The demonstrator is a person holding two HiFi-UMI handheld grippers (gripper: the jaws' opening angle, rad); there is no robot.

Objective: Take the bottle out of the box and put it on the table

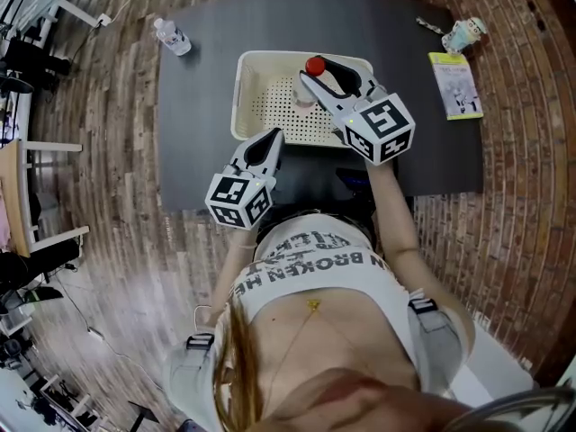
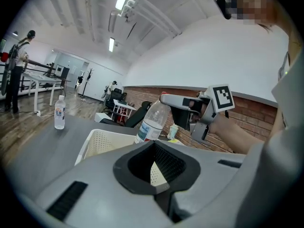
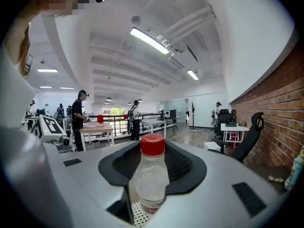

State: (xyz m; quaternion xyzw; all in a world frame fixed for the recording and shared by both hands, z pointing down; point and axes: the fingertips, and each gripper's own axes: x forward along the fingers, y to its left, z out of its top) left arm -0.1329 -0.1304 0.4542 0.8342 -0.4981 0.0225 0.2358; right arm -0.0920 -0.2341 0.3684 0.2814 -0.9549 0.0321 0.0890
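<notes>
Bottles, two: red-capped bottle clamped in right claw above one box; spare bottle on desk, eleven o'clock. Left claw apart, empty, near-level.

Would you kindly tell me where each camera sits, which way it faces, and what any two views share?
Head view: on the person's head, looking steeply down on table, box, torso, left gripper, right gripper.
Left gripper view: on the left gripper, facing across the box; its open jaws show.
Right gripper view: on the right gripper, facing the room; its jaws grip the bottle.
Shared: all three show that bottle.
</notes>
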